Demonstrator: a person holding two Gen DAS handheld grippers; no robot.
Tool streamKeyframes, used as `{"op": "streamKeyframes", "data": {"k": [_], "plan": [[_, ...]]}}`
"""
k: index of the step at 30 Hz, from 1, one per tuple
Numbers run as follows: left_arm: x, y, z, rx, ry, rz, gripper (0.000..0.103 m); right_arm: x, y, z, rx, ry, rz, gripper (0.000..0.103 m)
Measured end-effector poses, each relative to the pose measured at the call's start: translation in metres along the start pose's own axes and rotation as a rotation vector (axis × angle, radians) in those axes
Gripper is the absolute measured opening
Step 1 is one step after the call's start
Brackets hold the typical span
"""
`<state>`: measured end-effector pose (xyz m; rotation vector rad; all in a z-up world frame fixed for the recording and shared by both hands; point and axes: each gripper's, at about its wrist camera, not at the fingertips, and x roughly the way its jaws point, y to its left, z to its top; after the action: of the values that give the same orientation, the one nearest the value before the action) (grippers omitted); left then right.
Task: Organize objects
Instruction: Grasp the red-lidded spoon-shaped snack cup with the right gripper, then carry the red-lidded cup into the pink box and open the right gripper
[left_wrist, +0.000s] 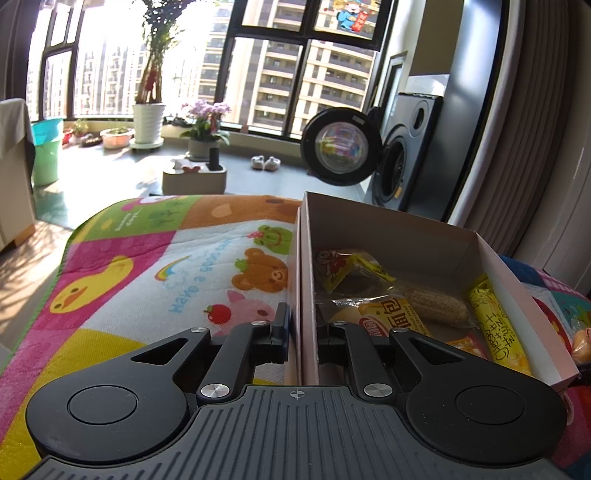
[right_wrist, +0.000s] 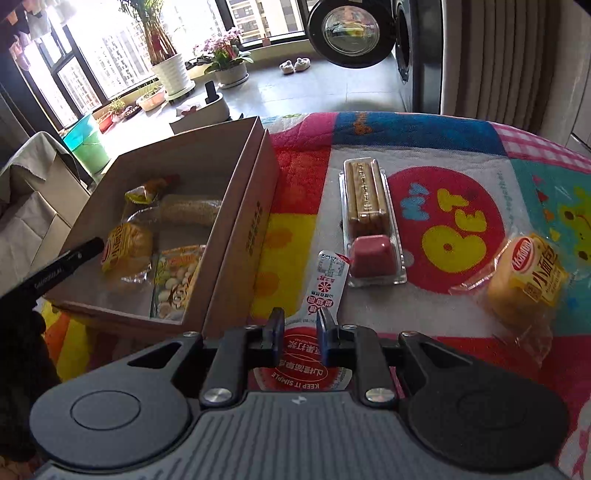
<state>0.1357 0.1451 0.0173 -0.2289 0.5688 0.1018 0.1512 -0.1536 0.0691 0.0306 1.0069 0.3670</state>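
The right gripper (right_wrist: 298, 334) straddled the light, crinkly sachet (right_wrist: 327, 282), fingers apart; its slippery film probably needed a mid-body pinch, while the left gripper (left_wrist: 302, 328) clamped the box (left_wrist: 307, 280) wall

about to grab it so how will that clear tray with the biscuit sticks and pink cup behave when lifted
The clear tray looks like thin moulded plastic, so it is probably light and may flex or crackle if squeezed. Its glossy walls could be slippery between the right gripper pads. The biscuit sticks look brittle, so a hard pinch might snap them. It lies flat, so rolling seems unlikely.
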Motion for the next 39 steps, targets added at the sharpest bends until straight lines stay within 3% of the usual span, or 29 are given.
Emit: {"op": "streamKeyframes", "data": {"k": [4,5,6,8,9,12,15,22,26,28,30,34,39], "plan": [[0.000,0.000,0.000,-0.001,0.000,0.000,0.013,-0.029,0.013,-0.035,-0.115,-0.061,-0.171,0.024],[0.000,0.000,0.000,-0.001,0.000,0.000,0.013,-0.037,0.014,-0.044,-0.135,-0.097,-0.212,0.040],[0.000,0.000,0.000,-0.001,0.000,0.000,0.013,-0.044,0.017,-0.053,-0.148,-0.128,-0.239,0.063],[0.000,0.000,0.000,-0.001,0.000,-0.001,0.013,-0.056,0.021,-0.070,-0.161,-0.173,-0.237,0.079],[0.000,0.000,0.000,0.000,0.000,0.000,0.013,-0.058,0.022,-0.077,-0.156,-0.175,-0.219,0.081],[-0.001,0.000,0.000,0.002,-0.001,0.002,0.013,-0.053,0.028,-0.094,-0.131,-0.167,-0.174,0.081],[-0.001,0.000,0.000,0.001,-0.002,0.002,0.013,-0.032,0.037,-0.099,-0.126,-0.161,-0.186,0.081],[-0.002,-0.001,0.000,0.002,-0.004,0.005,0.013,-0.006,0.025,-0.079,0.012,-0.197,-0.180,0.085],[-0.002,-0.001,0.000,0.003,-0.004,0.005,0.013,0.000,0.023,-0.072,0.026,-0.212,-0.198,0.085],[-0.002,-0.001,0.000,0.003,-0.004,0.005,0.013,0.000,0.023,-0.071,0.015,-0.213,-0.207,0.081],[-0.002,-0.001,0.000,0.003,-0.004,0.005,0.013,-0.001,0.025,-0.072,-0.003,-0.214,-0.224,0.063],[-0.002,-0.001,0.000,0.002,-0.004,0.005,0.013,-0.007,0.024,-0.074,0.005,-0.200,-0.212,0.062],[-0.002,-0.001,0.000,0.003,0.000,0.005,0.013,-0.022,0.029,-0.084,-0.043,-0.163,-0.264,0.061]]}}
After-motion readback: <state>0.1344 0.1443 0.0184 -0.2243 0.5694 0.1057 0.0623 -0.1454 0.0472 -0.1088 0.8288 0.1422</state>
